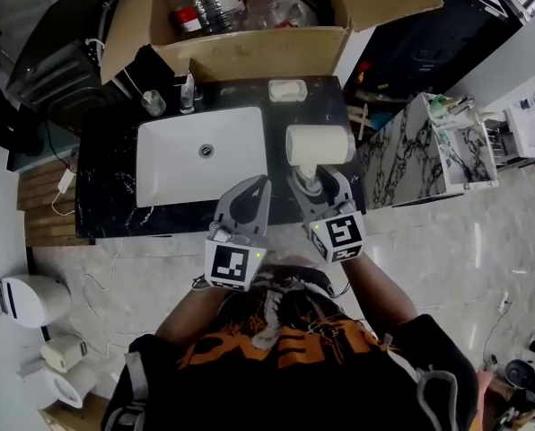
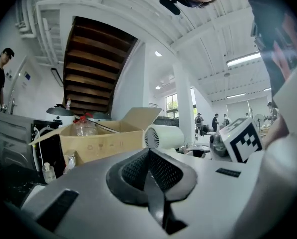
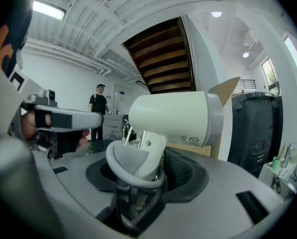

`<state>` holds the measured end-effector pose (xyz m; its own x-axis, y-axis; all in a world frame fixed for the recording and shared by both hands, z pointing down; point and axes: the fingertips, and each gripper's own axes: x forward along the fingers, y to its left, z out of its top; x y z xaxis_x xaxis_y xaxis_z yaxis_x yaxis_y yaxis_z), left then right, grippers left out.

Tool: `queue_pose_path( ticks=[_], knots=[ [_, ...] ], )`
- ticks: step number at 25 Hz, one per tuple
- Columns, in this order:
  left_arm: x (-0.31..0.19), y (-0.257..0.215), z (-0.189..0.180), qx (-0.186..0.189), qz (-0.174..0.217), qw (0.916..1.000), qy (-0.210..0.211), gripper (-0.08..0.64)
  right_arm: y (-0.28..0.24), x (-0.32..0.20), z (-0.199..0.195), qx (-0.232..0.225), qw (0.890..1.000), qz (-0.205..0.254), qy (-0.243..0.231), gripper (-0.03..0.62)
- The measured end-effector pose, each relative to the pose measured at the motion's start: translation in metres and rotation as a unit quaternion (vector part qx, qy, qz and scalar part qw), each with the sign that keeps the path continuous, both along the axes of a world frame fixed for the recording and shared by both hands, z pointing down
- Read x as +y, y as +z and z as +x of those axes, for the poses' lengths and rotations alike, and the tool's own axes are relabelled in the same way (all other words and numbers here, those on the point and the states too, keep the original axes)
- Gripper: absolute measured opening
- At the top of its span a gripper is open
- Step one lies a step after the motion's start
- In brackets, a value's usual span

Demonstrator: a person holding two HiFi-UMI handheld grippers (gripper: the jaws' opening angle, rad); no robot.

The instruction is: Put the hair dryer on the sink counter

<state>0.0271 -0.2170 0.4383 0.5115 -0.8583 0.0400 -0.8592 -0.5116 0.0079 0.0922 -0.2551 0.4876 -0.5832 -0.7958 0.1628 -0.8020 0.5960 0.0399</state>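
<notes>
A cream hair dryer (image 1: 320, 145) hangs over the right end of the black sink counter (image 1: 106, 196), barrel lying across and handle pointing down. My right gripper (image 1: 317, 180) is shut on that handle. In the right gripper view the hair dryer (image 3: 176, 117) stands upright between the pads of the right gripper (image 3: 143, 168), with its grey cord looped in front. Beside it, at the counter's front edge, my left gripper (image 1: 254, 187) is shut and holds nothing. The left gripper view shows the closed left gripper (image 2: 149, 156) and the hair dryer (image 2: 163, 136) beyond it.
A white basin (image 1: 202, 155) fills the counter's middle. A soap dish (image 1: 287, 90), a small bottle (image 1: 188, 95) and a cup (image 1: 153, 103) stand along the back. Behind them is an open cardboard box (image 1: 267, 48) with plastic bottles. A marble-patterned block (image 1: 402, 155) stands to the right.
</notes>
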Motion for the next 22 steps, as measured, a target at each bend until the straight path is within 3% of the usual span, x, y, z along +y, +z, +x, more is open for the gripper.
queue_pose_path(
  ticks=[4, 9, 22],
  knots=[
    [-0.003, 0.0, 0.006, 0.001, -0.001, 1.0, 0.005, 0.021, 0.037, -0.023, 0.01, 0.006, 0.999, -0.042, 0.019, 0.233],
    [-0.01, 0.013, 0.003, -0.029, -0.009, 0.9995, 0.008, 0.021, 0.084, -0.045, 0.019, 0.011, 0.994, -0.102, 0.035, 0.233],
    [-0.036, 0.028, 0.025, -0.03, -0.039, 0.9983, 0.033, 0.021, 0.159, -0.084, 0.026, 0.03, 0.976, -0.206, 0.056, 0.233]
  ],
)
